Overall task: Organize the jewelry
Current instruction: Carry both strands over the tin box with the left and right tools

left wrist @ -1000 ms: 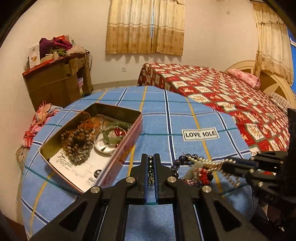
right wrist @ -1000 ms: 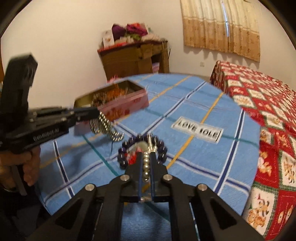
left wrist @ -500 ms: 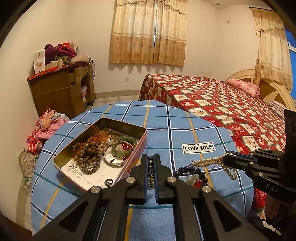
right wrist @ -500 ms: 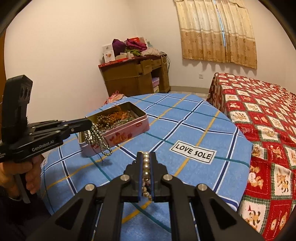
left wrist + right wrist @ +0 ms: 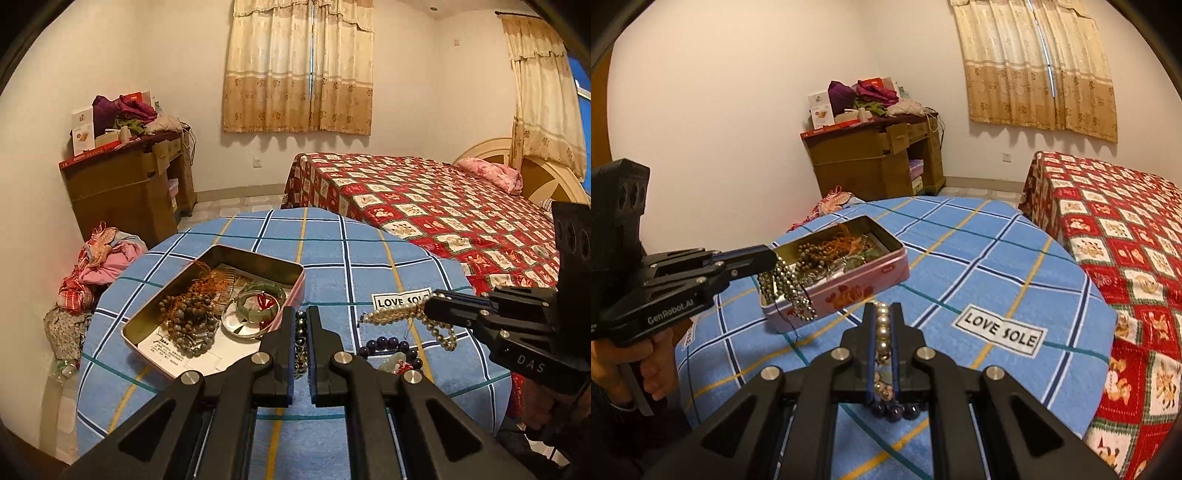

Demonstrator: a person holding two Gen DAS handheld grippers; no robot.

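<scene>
An open pink tin (image 5: 147,343) (image 5: 857,291) on the blue checked table holds brown bead strings, a green bangle (image 5: 260,301) and a silver ring. My left gripper (image 5: 301,317) (image 5: 768,258) is shut on a dark metallic bead strand (image 5: 301,339) (image 5: 786,288), held above the table at the tin's near corner. My right gripper (image 5: 882,314) (image 5: 430,308) is shut on a pearl necklace (image 5: 882,332) (image 5: 402,317), lifted above the table right of the tin. A dark purple bead bracelet (image 5: 388,345) (image 5: 894,410) with a small red and pale charm lies on the cloth below it.
The round table has a blue checked cloth (image 5: 351,266) with a "LOVE SOLE" label (image 5: 999,328). A bed with a red patterned cover (image 5: 443,214) stands close on the right. A wooden dresser (image 5: 129,184) and a heap of clothes (image 5: 96,266) are on the left.
Both grippers have risen from the table, each carrying its strand. The pearl necklace has come off the pile, leaving the purple bracelet on the cloth. The dark strand now hangs by the tin.
</scene>
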